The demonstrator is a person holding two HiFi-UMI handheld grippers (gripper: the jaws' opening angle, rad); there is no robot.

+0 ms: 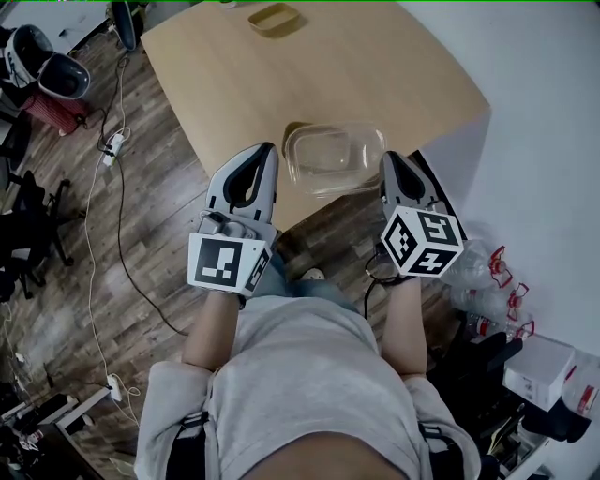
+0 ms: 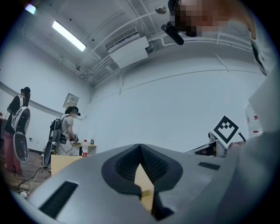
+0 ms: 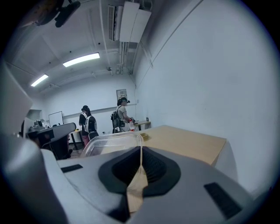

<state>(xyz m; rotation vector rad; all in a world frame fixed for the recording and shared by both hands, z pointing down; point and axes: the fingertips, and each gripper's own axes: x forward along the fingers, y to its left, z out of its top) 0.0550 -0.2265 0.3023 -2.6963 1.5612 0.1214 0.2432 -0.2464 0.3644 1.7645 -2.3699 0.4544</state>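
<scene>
Left gripper: jaws together, empty | right gripper: jaws together, empty | clear plastic container sat between them, at the table edge.

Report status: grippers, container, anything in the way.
Left gripper shut, empty; right gripper shut, empty. Clear container at near edge of table, between both grippers. Small tan dish far across, well apart.

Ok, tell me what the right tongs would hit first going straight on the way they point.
Most likely the clear plastic container, at its right-hand rim: the shut right tongs aim along that edge. Depth is unclear; they might slip past over the wooden table.
</scene>
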